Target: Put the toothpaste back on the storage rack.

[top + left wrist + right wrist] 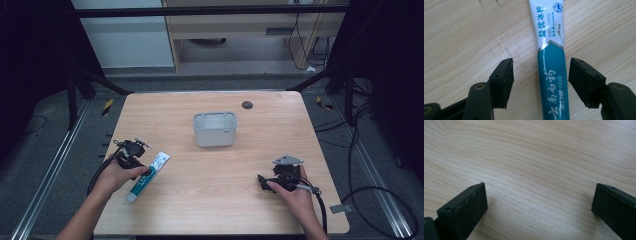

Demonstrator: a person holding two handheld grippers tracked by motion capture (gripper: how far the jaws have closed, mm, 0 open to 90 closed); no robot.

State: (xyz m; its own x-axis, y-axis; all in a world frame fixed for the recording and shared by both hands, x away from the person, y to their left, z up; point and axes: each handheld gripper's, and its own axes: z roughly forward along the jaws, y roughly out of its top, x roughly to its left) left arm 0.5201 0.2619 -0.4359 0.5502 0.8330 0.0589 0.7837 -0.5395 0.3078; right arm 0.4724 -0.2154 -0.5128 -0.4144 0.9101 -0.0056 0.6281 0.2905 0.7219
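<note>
The left gripper stands with its jaws spread wide, one on each side of the toothpaste tube, and neither pad touches the tube yet. The tube lies flat on the wooden table, running between the jaws with its teal half nearest the gripper and its white half beyond. In the high view the tube sits well to the near-left of the grey bin, slanted so that its white end points toward the bin.

The step in hand looks like a grasp of the tube, probably to carry it to the bin. To do it well, the gripper should be centred first: the tube sits closer to one jaw than to the other, so closing now would likely push it sideways before it is held. The pads should come low enough to catch the tube's flat body rather than skim over it, and the squeeze should be gentle, since a soft tube dents and can slip.

The right gripper rests to the near-right of the bin, its jaws likewise spread over bare wood, holding nothing. It is well apart from the tube and need not move.
</note>
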